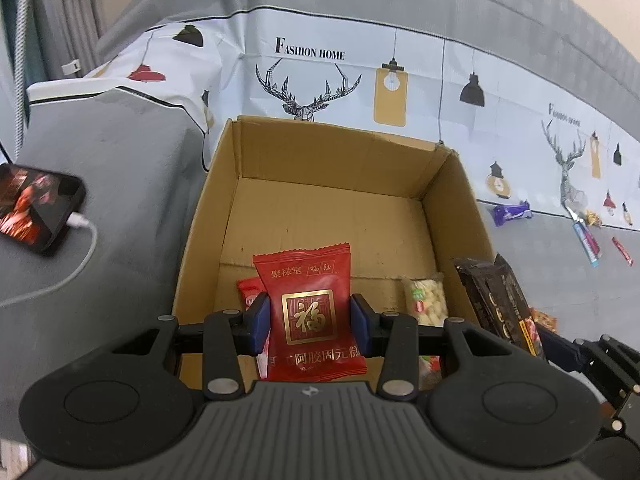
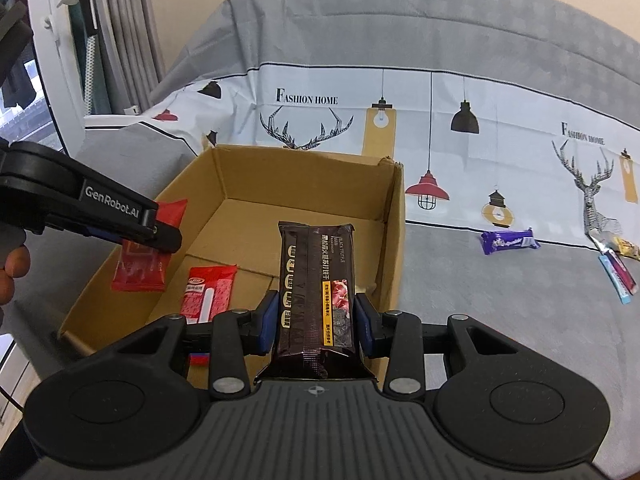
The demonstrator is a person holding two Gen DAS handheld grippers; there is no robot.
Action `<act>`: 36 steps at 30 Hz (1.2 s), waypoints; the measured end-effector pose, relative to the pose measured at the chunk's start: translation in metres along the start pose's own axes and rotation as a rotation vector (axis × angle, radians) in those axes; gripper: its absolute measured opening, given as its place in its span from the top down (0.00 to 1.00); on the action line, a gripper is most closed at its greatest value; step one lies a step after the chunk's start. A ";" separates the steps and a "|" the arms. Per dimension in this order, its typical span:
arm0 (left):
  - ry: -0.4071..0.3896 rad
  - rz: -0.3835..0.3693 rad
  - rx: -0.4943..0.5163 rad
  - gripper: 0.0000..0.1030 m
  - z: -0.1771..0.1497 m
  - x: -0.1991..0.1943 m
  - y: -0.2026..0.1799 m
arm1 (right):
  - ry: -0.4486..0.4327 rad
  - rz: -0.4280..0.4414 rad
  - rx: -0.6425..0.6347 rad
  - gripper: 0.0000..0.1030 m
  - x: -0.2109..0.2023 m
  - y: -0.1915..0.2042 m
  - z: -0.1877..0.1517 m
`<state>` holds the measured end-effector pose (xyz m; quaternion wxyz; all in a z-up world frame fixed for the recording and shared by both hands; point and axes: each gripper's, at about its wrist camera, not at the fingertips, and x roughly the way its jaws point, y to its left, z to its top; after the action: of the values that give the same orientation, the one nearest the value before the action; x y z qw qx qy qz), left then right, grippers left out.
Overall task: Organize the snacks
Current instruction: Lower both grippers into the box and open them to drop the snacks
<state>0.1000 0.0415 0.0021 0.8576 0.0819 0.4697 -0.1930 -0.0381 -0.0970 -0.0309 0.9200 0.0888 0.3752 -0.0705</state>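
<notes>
1. Left wrist view. My left tool [image 1: 311, 322] occupies the lower centre of the frame. Its blue pads are partly closed and clamped on the red snack packet [image 1: 310, 312], which stands upright between them.
2. The cardboard box [image 1: 208, 216] fills the middle of the frame, directly beyond the packet. On its floor lie a second red packet [image 1: 247, 294], left of the pads, and a pale puffed snack [image 1: 426, 300], right of them.
3. Step in hand, by my judgement: delivery of held snacks into the box. The next move calls for lowering past the near wall and then parting the pads.
4. Right wrist view. My right tool [image 2: 316, 324], lower centre, is partly closed and clamped on the dark biscuit pack [image 2: 316, 292], held upright over the box's near right corner.
5. The left tool appears at the left edge, over the box's left wall.
6. Loose snacks remain on the grey bed cover [image 2: 480, 300] at right, including a purple bar [image 2: 510, 240]; these would follow.
</notes>
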 end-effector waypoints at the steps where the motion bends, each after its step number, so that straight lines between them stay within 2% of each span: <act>1: 0.001 0.000 0.007 0.55 0.002 0.005 0.000 | 0.004 -0.001 0.002 0.60 0.006 0.000 0.002; 10: 0.050 -0.014 0.029 0.55 0.010 0.046 0.007 | 0.037 0.001 0.010 0.60 0.049 -0.004 0.013; 20: 0.066 -0.001 0.059 0.54 0.015 0.071 0.003 | 0.039 -0.001 0.000 0.60 0.077 -0.005 0.024; 22: 0.049 -0.005 0.066 0.44 0.017 0.071 0.002 | 0.023 0.003 -0.010 0.59 0.079 -0.006 0.028; 23: 0.035 -0.005 0.063 0.20 0.018 0.069 0.002 | 0.012 0.003 -0.022 0.53 0.079 -0.005 0.030; 24: 0.015 0.018 0.050 0.06 0.019 0.066 0.003 | 0.004 -0.003 -0.033 0.43 0.078 -0.005 0.032; 25: -0.015 0.039 0.038 0.00 0.019 0.062 0.005 | -0.006 -0.024 -0.043 0.28 0.076 -0.005 0.033; 26: -0.042 0.044 0.031 0.00 0.019 0.057 0.007 | -0.016 -0.037 -0.056 0.18 0.072 -0.005 0.033; 31: -0.006 0.031 0.012 0.00 0.003 0.039 0.016 | 0.016 -0.016 -0.076 0.15 0.042 -0.006 0.019; 36: 0.041 0.047 -0.011 0.00 -0.034 0.011 0.019 | 0.056 -0.010 -0.036 0.12 0.004 0.004 -0.001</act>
<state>0.0865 0.0673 -0.0265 0.8525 0.0921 0.4863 -0.1685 -0.0353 -0.0936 -0.0343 0.9102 0.0721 0.4026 -0.0657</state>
